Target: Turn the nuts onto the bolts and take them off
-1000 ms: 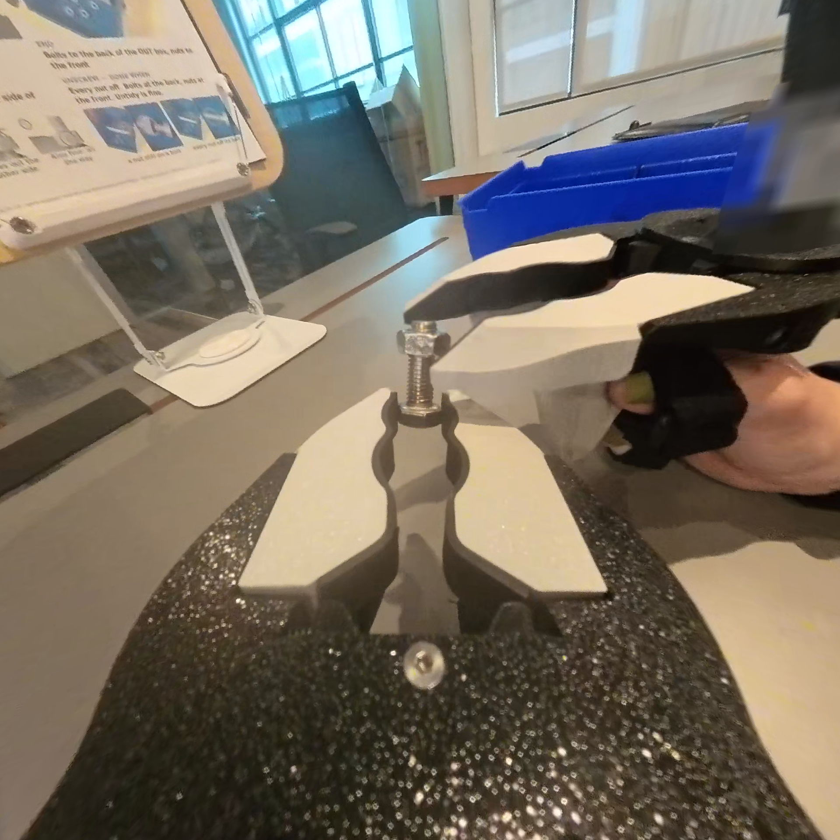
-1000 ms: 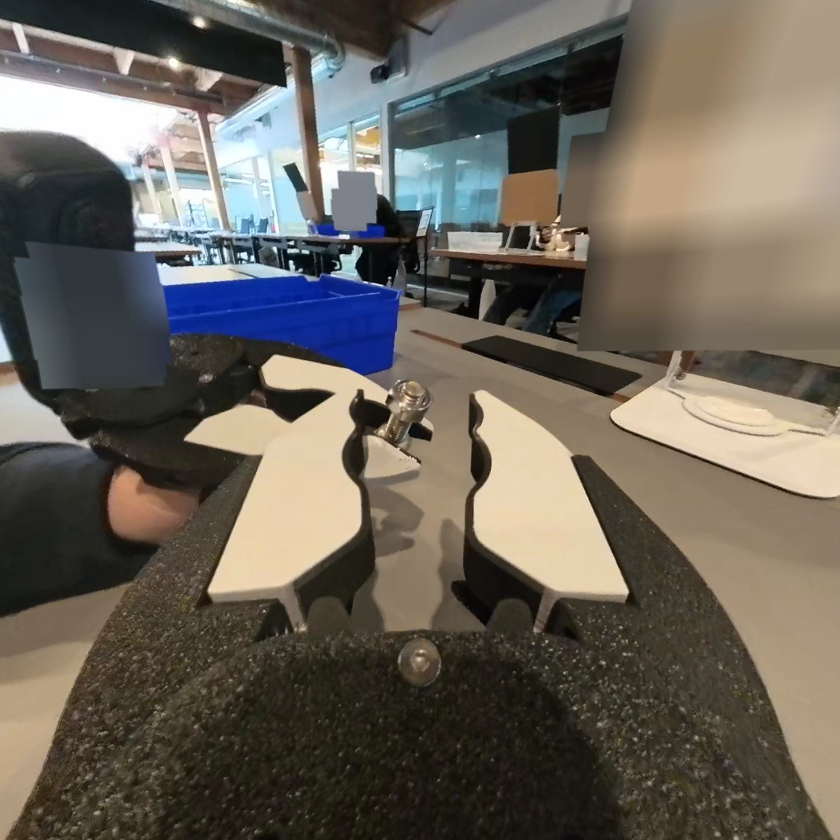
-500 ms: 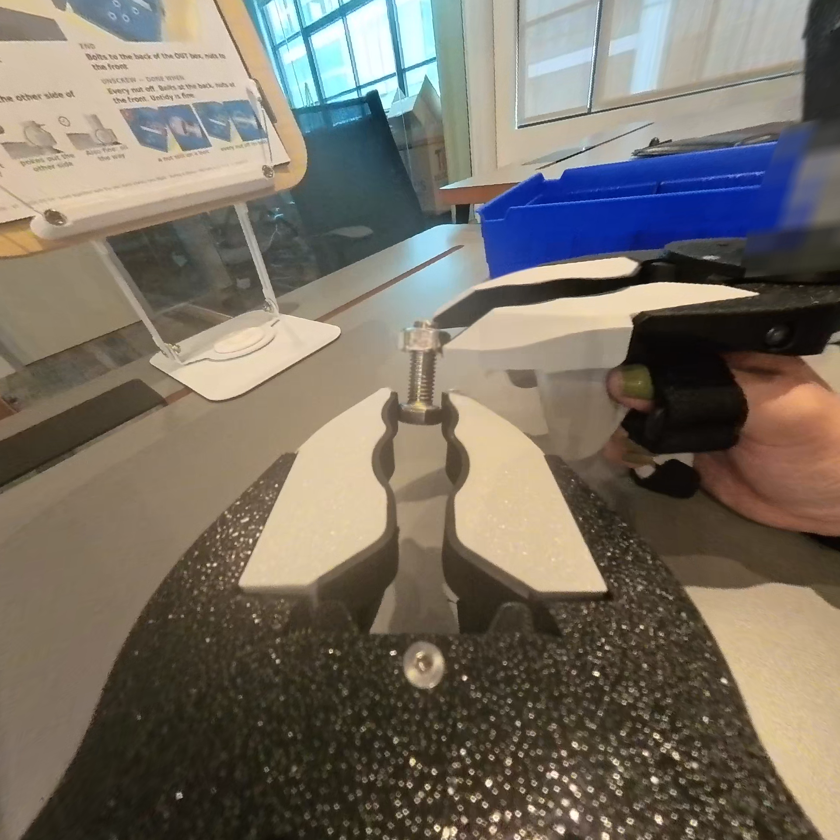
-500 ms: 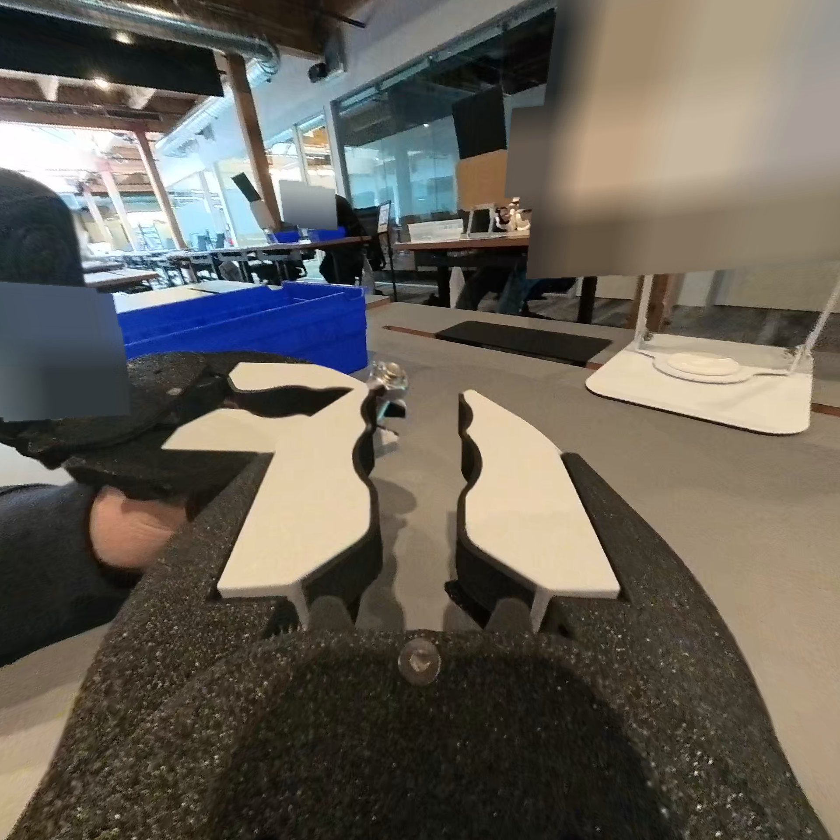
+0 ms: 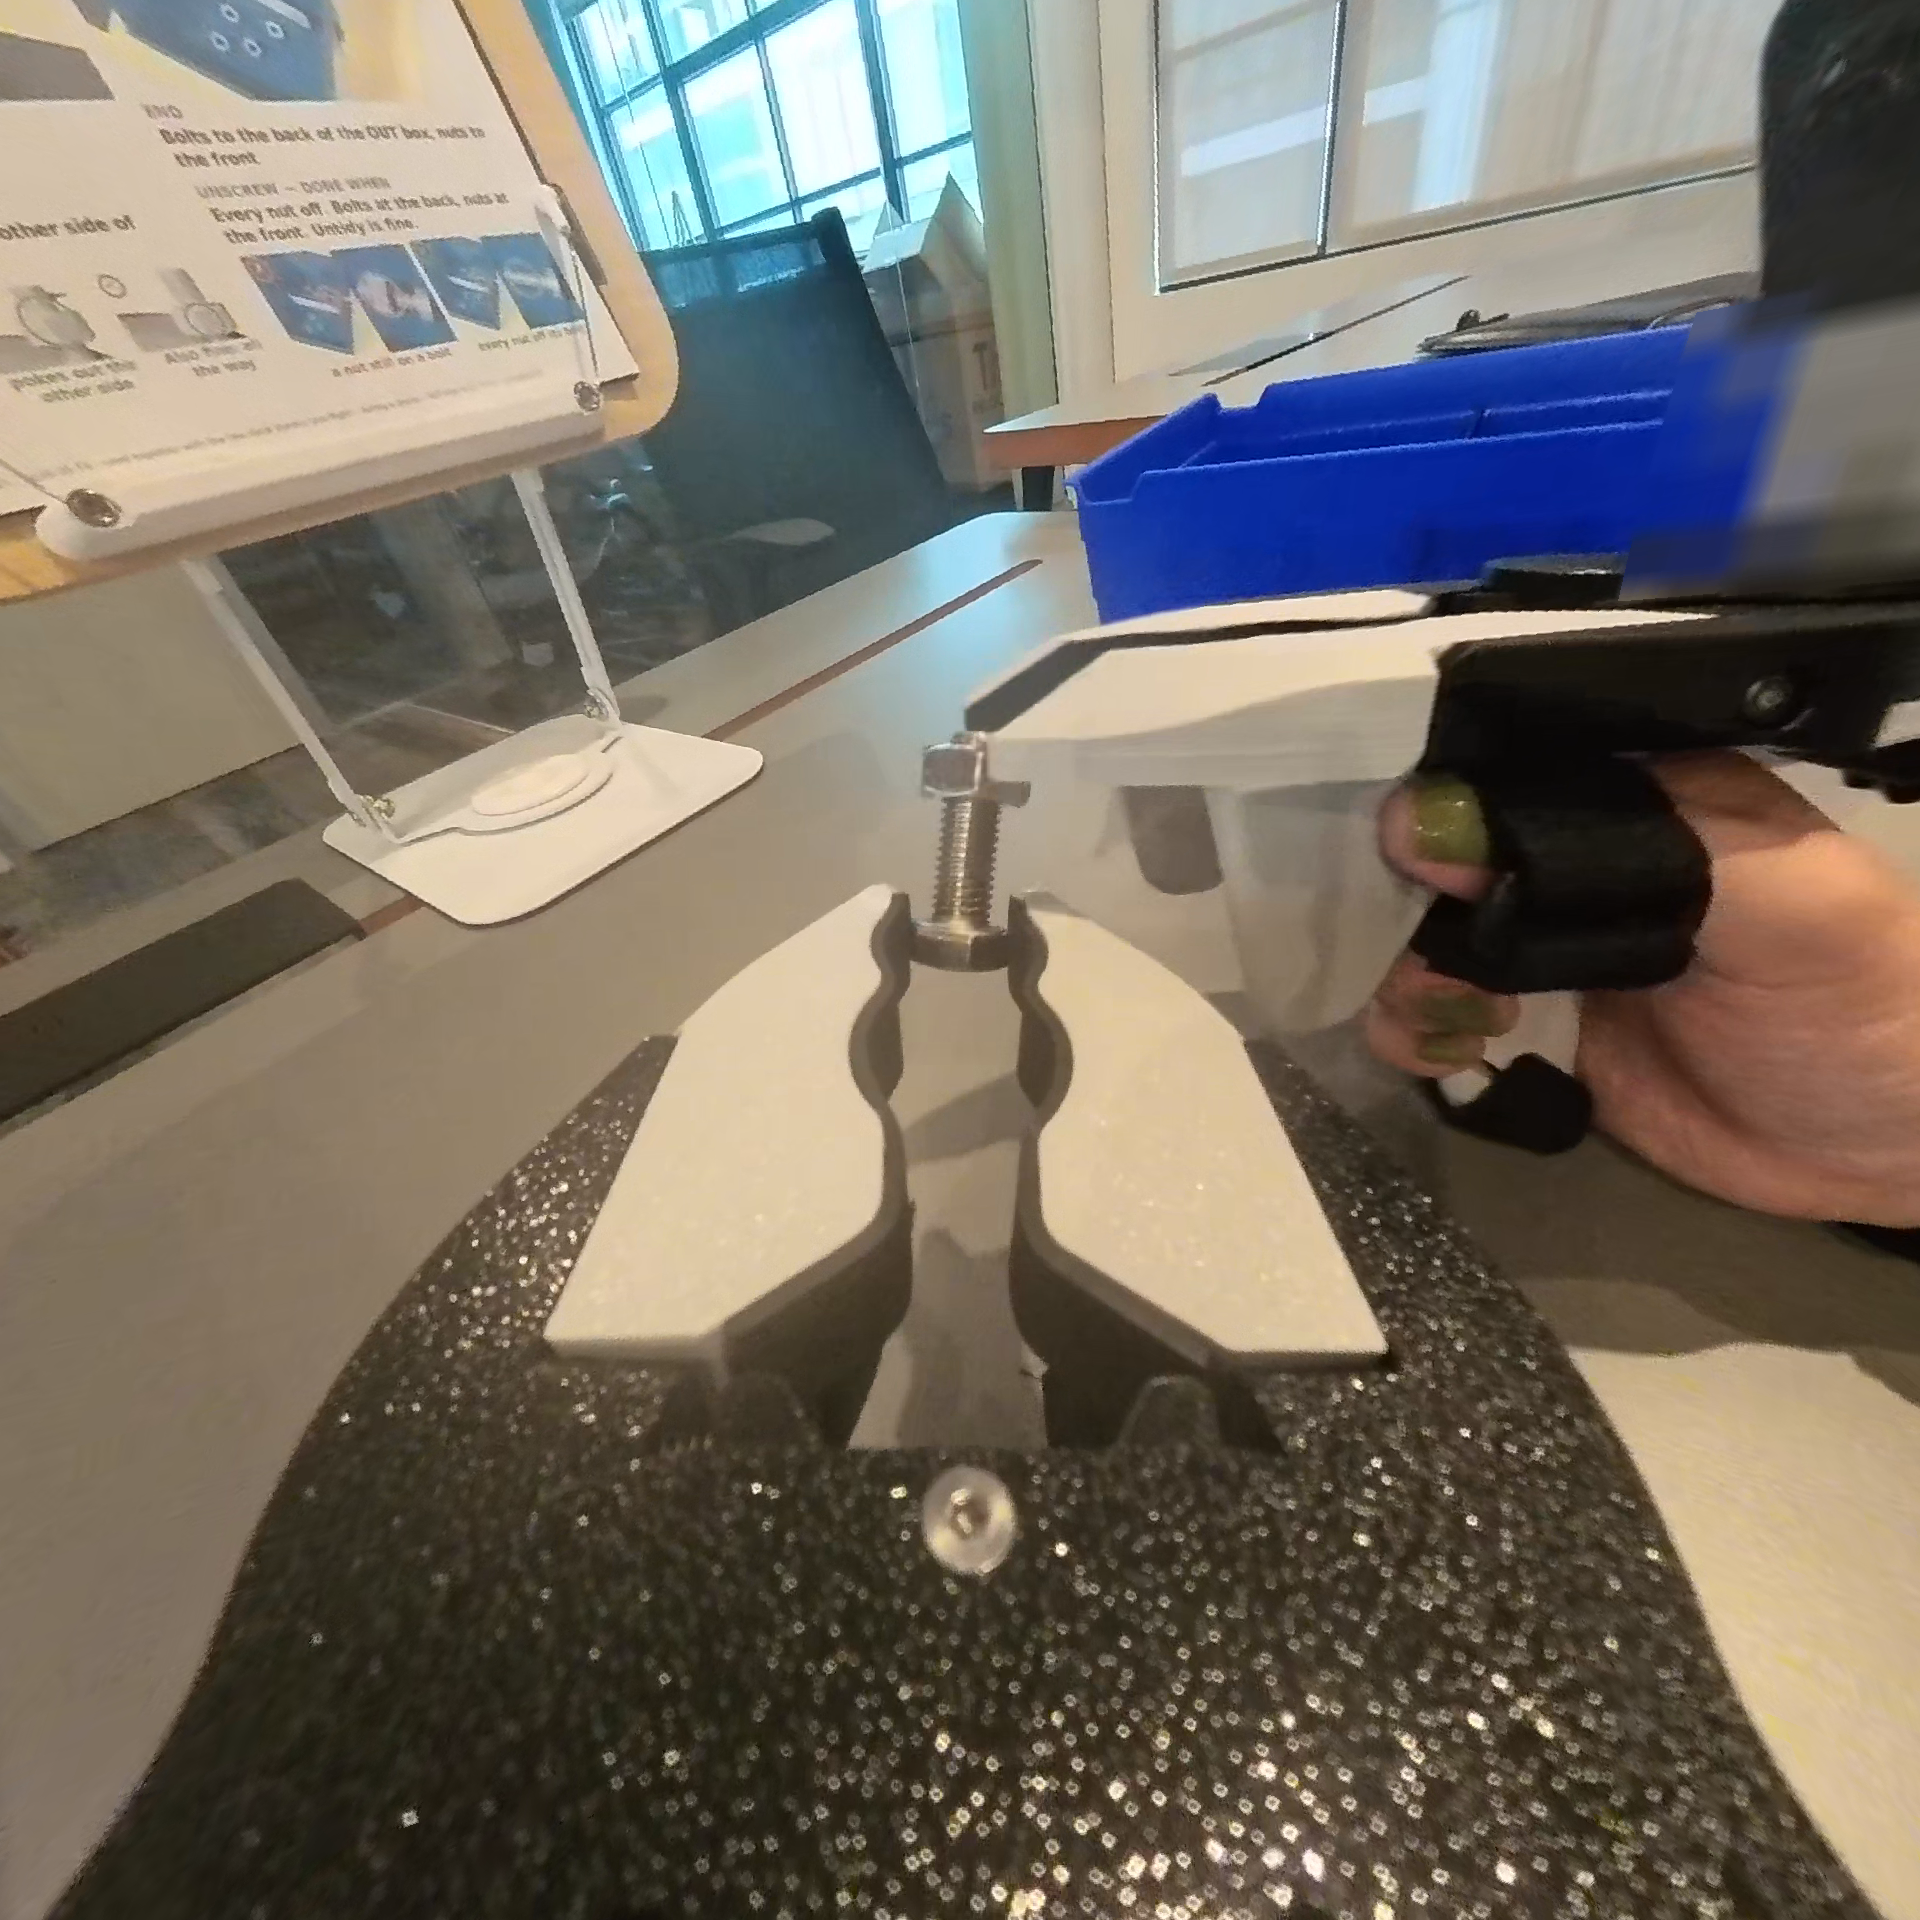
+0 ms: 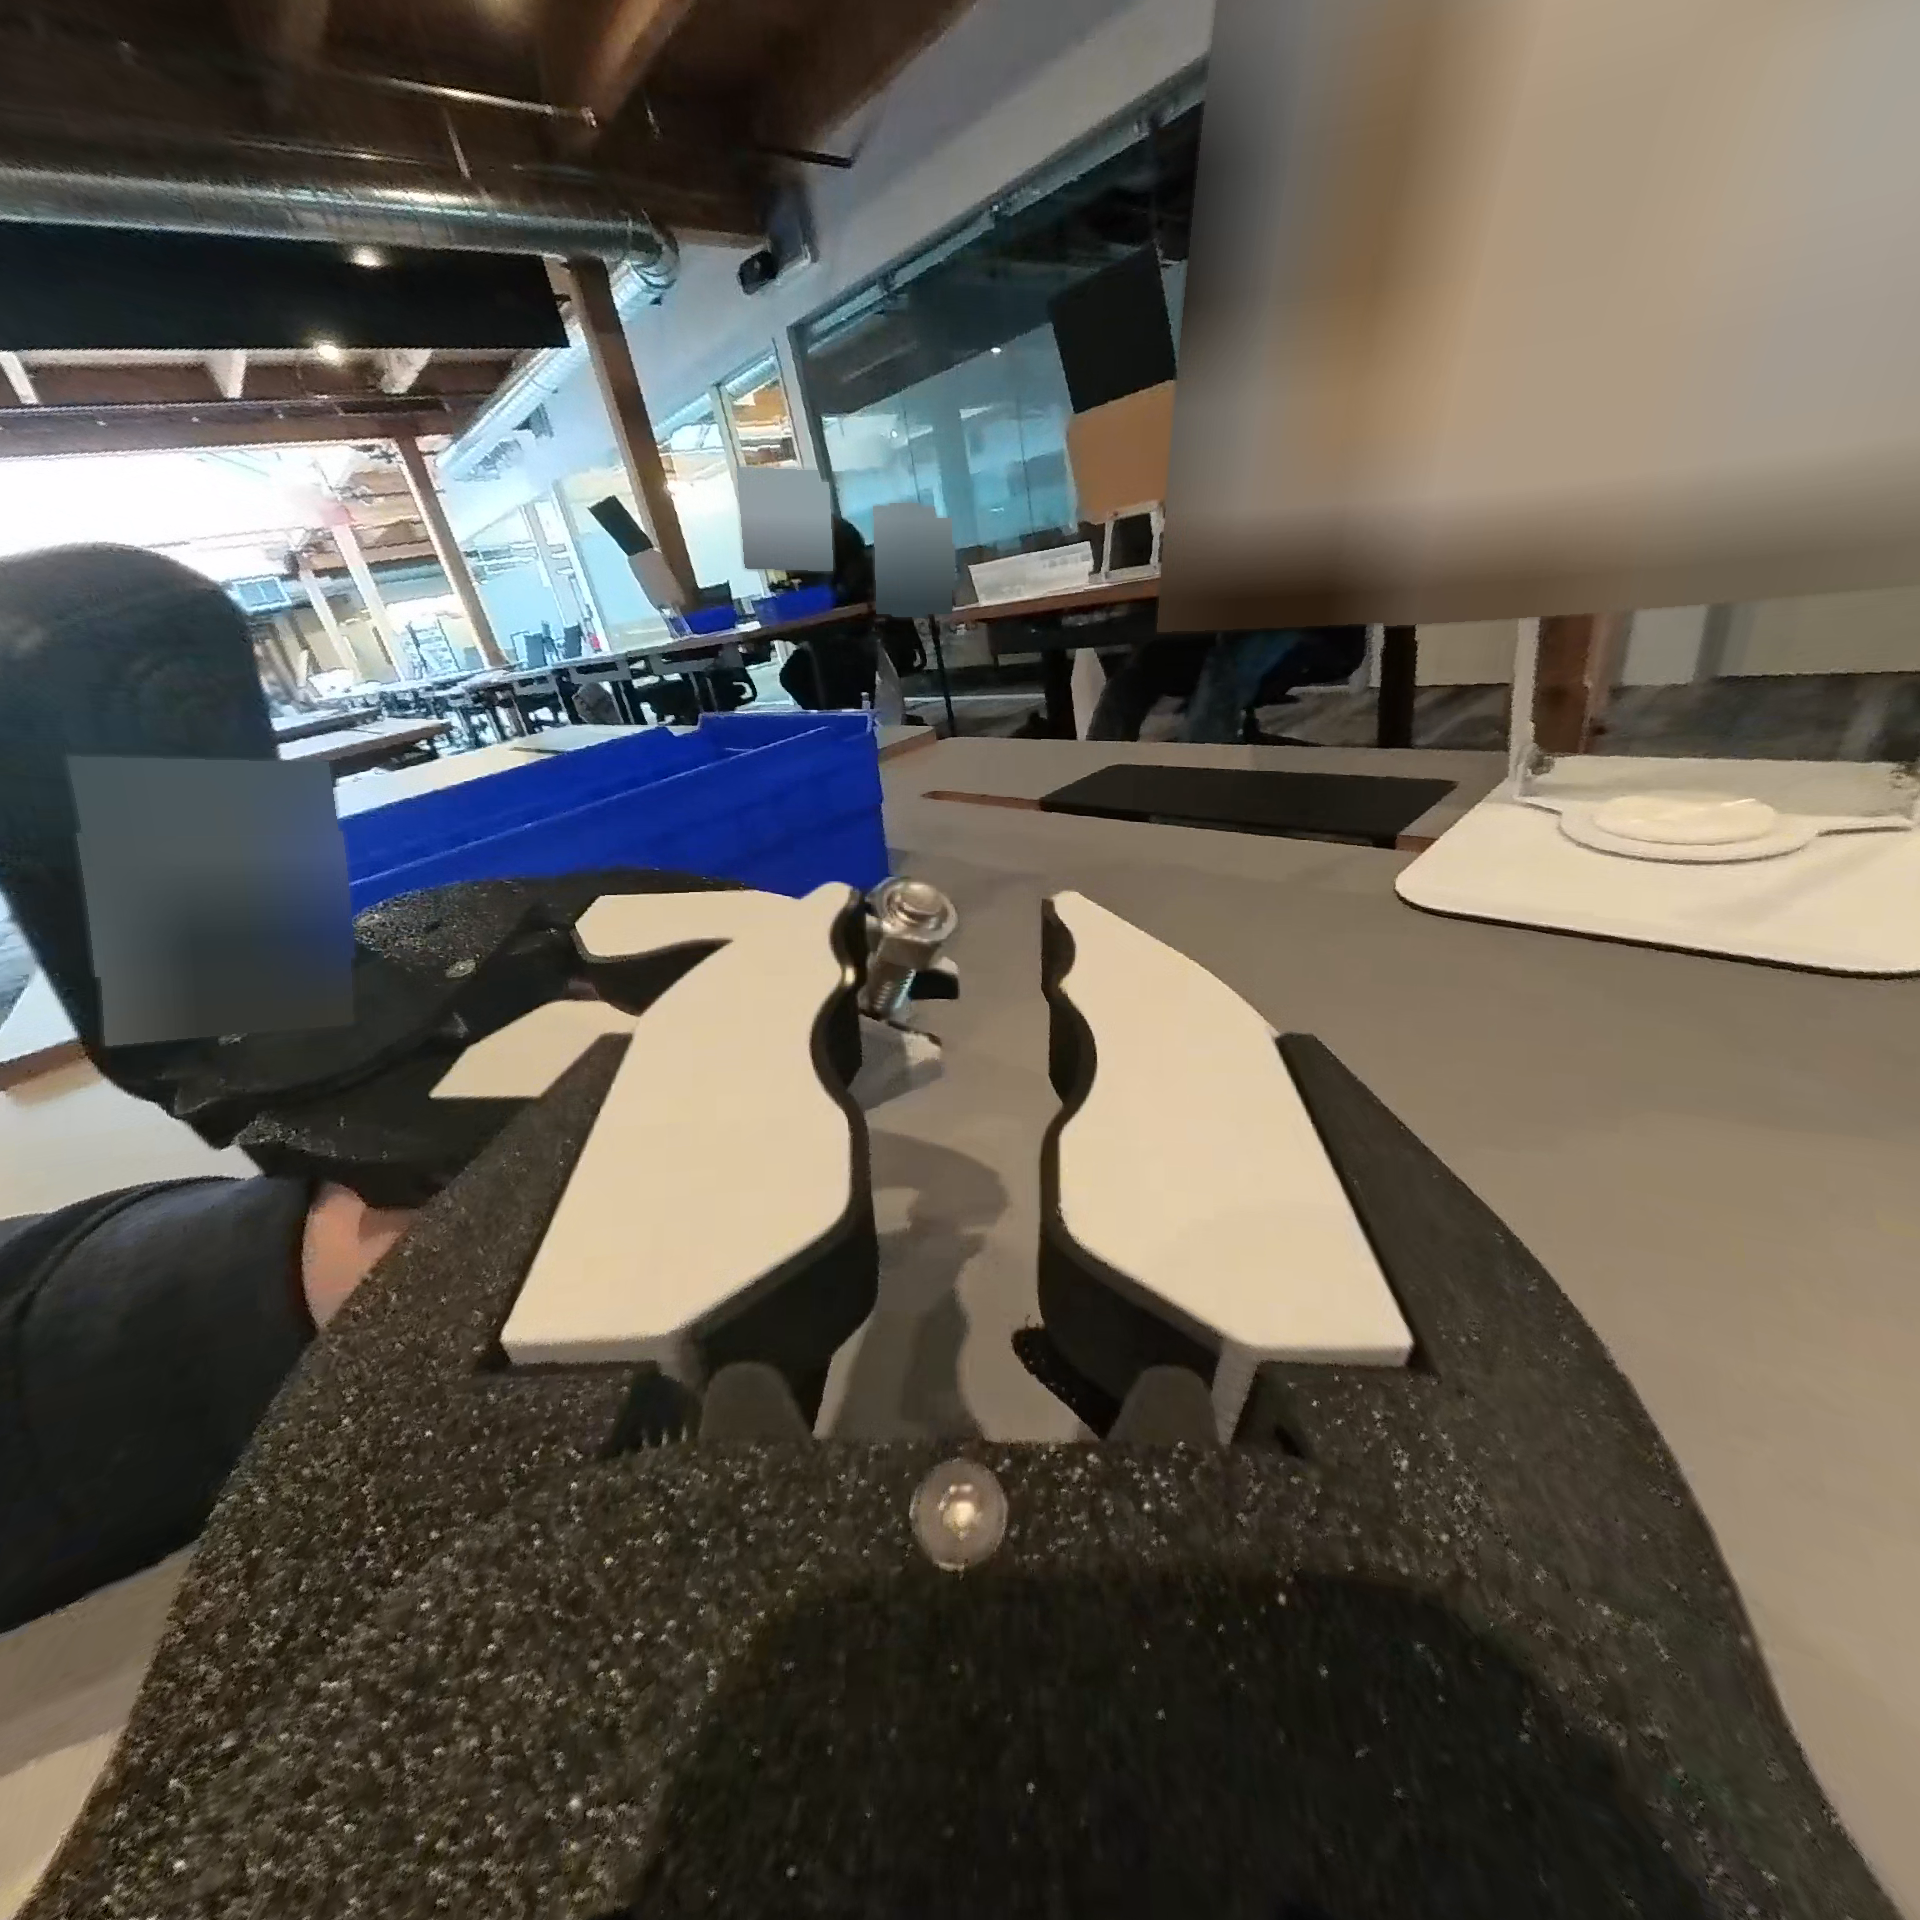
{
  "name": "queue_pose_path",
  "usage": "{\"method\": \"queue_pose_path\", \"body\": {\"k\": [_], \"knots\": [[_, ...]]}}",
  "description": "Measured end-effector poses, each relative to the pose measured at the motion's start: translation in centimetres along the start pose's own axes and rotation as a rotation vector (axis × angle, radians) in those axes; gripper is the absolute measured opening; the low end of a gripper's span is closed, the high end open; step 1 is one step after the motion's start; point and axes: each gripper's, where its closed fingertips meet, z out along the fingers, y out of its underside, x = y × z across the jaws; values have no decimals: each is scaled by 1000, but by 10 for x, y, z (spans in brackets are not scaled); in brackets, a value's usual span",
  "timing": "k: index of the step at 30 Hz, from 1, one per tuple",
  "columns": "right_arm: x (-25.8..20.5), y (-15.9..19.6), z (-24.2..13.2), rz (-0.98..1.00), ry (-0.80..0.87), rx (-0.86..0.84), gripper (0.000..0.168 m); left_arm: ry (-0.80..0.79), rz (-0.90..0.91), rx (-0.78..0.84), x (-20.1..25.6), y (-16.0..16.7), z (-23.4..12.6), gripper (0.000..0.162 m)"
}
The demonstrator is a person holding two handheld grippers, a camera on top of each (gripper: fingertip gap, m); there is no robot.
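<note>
Desk (image 5: 312,1091): grey top, carrying everything here; its far edge runs past a blue bin and a white stand base.
Blue bin (image 5: 1382,499): divided tray near the desk's far right edge in the left wrist view; contents hidden.
Instruction board (image 5: 260,260): printed sheet on a white stand (image 5: 551,821) toward the desk's far left edge.
Left gripper (image 5: 961,940): clenched on the hex head of the bolt, holding it upright above the desk, thread pointing up.
Right gripper (image 6: 951,935): spread, with clear space between the fingers; its left finger (image 6: 727,1091) lies just beside the nut, the other finger well apart from it.
Bolt (image 5: 964,862): steel, threaded, standing vertical in the left gripper's tips.
Nut (image 5: 952,774): sits at the very top of the thread, so either just started or nearly off; which one cannot be told.
Step in hand: likely regripping the nut for another turn.
Doing it well: centre the nut between both right fingers before closing, seat them on opposite flats, keep the bolt plumb and the left hold firm, and turn about the bolt's axis so the thread does not bind.
</note>
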Motion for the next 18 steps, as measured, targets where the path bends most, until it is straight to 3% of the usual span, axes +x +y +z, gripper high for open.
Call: {"method": "queue_pose_path", "body": {"k": [3, 5, 10, 16, 18], "knots": [[6, 1, -6, -21, 35, -20, 31, -1, -1, -1, 0, 0, 0, 18], [11, 3, -8, -50, 73, -42, 22, 2, -14, 3, -1, 0, -1, 17], [-7, -3, 0, -11, -34, 6, 30, 16, -33, 26, -1, -3, -2, 17], [-1, 2, -3, 16, -21, -23, 33, 28, -32, 51, 1, -6, -3, 18], [7, 2, -8, 9, 31, -22, 23, 34, -49, 72, 0, -9, -5, 17]]}}
